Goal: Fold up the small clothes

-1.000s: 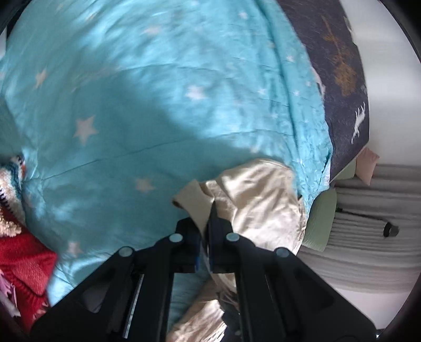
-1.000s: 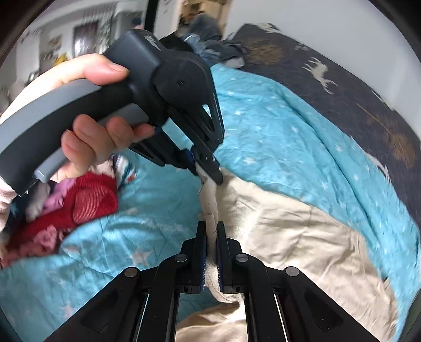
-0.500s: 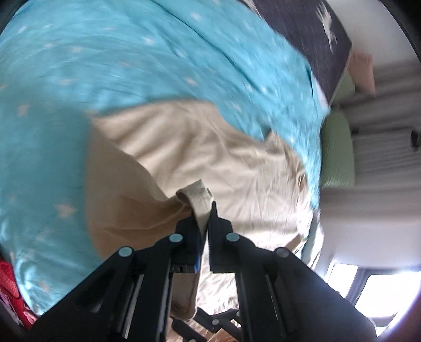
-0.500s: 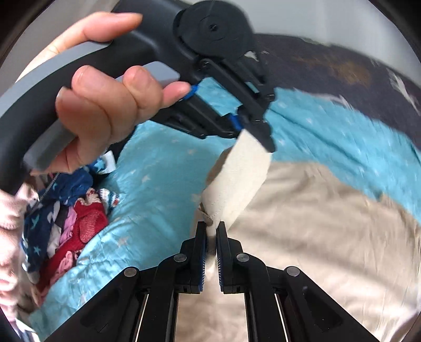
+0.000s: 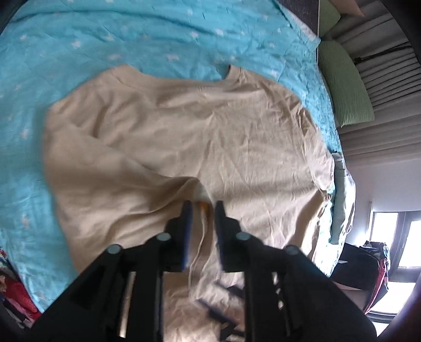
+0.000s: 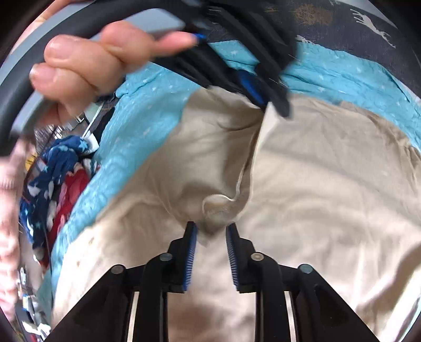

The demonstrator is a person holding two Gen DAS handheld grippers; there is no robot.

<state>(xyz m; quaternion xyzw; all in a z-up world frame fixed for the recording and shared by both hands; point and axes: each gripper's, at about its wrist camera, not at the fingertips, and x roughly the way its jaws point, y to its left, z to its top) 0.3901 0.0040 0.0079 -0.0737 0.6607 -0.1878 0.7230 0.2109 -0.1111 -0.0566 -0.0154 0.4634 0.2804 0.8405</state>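
Note:
A beige T-shirt (image 5: 184, 126) lies spread on the turquoise star quilt (image 5: 131, 34), its neckline at the far side. My left gripper (image 5: 204, 207) points down at the shirt's near part. Its jaws are opening, and a thin fold of cloth with an orange tag stands loose in the gap. My right gripper (image 6: 211, 226) hangs over the same beige T-shirt (image 6: 329, 184). Its jaws are opening too, with a small bunched lump of hem just ahead of the blue pads (image 6: 191, 250). In the right wrist view a hand (image 6: 86, 60) holds the left gripper (image 6: 273, 107) above the hem.
A pile of red and navy clothes (image 6: 60, 171) lies off the quilt's left edge. Green pillows (image 5: 342, 86) and grey curtains (image 5: 389, 79) are at the bed's right side, with a dark bag (image 5: 360, 263) on the floor. A dark deer-print blanket (image 6: 355, 21) covers the far part.
Both grippers carried the shirt's edge across and down, so the shirt now lies spread on the quilt. Both pairs of jaws, shut on the cloth before, have parted.

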